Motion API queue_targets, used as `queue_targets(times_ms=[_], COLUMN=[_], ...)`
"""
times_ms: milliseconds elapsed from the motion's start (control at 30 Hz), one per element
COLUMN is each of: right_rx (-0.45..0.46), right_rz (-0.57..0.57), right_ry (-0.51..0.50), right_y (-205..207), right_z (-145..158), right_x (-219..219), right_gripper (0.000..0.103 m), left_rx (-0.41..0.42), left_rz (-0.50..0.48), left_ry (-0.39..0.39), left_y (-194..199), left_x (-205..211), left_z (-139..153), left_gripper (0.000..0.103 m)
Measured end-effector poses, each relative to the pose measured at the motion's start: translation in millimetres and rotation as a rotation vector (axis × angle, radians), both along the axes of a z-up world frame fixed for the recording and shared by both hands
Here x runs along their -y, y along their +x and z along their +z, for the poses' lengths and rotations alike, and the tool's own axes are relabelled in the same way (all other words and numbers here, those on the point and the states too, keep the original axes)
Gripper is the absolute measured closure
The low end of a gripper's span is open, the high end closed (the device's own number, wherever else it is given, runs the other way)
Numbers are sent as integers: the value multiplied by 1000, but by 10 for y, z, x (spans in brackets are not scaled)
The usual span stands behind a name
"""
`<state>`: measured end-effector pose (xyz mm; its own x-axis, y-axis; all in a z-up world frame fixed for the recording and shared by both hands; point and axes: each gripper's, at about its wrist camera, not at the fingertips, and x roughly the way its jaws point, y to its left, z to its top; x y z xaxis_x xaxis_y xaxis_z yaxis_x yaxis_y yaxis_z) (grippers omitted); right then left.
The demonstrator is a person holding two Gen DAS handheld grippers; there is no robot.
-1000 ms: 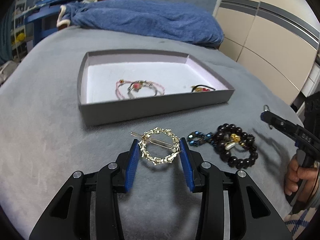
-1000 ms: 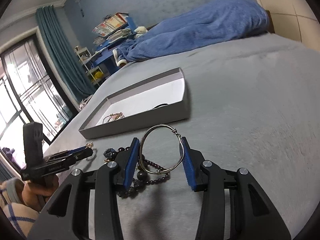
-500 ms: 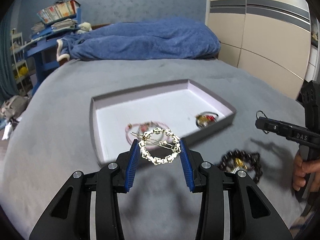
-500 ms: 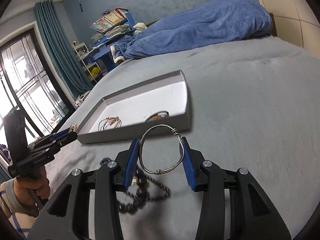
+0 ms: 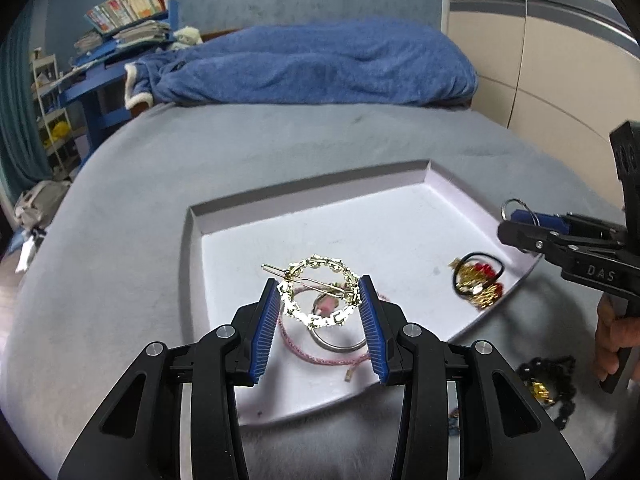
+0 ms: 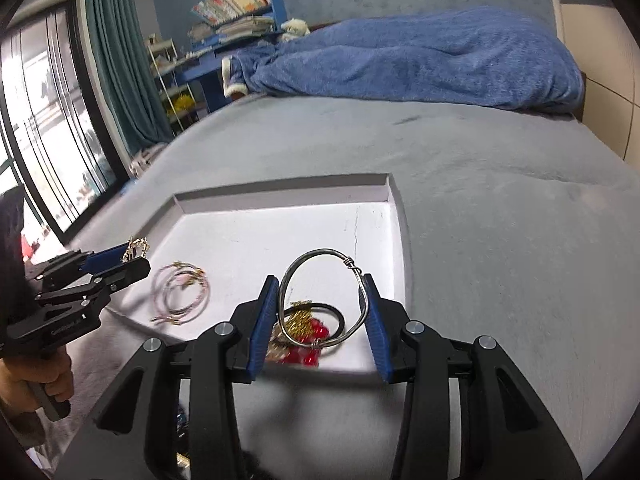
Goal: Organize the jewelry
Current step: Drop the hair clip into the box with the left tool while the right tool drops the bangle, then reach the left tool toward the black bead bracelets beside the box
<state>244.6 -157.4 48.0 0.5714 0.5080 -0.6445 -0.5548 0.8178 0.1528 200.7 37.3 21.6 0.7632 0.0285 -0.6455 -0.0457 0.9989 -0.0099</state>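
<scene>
Left wrist view: left gripper (image 5: 320, 304) jaws at moderate width, blue pads clamping a gold ring-shaped hair clip (image 5: 318, 298), held above the grey tray (image 5: 192, 248). Right gripper (image 6: 322, 312) jaws similarly spread, gripping a silver wire bangle (image 6: 324, 300) upright over the tray's near corner, above a red-beaded hair tie (image 6: 310, 336).

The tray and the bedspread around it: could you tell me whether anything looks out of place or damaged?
A black beaded bracelet lies on the grey bedspread outside the tray, unsorted. The tray's white floor shows a thin crack near its far right corner. Nothing looks spilled.
</scene>
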Motion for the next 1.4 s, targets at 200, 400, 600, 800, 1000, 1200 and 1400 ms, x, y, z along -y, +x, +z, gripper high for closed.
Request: queue_targets(times_ms=[200, 400, 600, 800, 1000, 1200, 1400], right_rx=[-13, -20, -11, 21, 35, 22, -7], right_rz=[8, 9, 11, -18, -35, -61, -82], right_ry=[-67, -92, -99, -27, -15, -6, -2], right_y=[153, 153, 125, -106, -437, -716, -942], right_z=[-145, -211, -171, -62, -31, -78, -204], right_x=[-129, -139, -151, 104, 381, 627, 801], right_gripper=[61, 61, 45, 38, 37, 36, 36], left_rx=[-42, -49, -11, 54, 65, 31, 14], left_rz=[-14, -18, -12, -7, -31, -80, -113], left_ry=[20, 23, 54, 9, -19, -51, -63], left_y=[86, 74, -42, -362, -700, -908, -974], left_x=[49, 67, 150, 155, 196, 268, 309], left_z=[-166, -181, -124, 3, 6, -137, -236], left_gripper=[61, 59, 32, 25, 25, 24, 24])
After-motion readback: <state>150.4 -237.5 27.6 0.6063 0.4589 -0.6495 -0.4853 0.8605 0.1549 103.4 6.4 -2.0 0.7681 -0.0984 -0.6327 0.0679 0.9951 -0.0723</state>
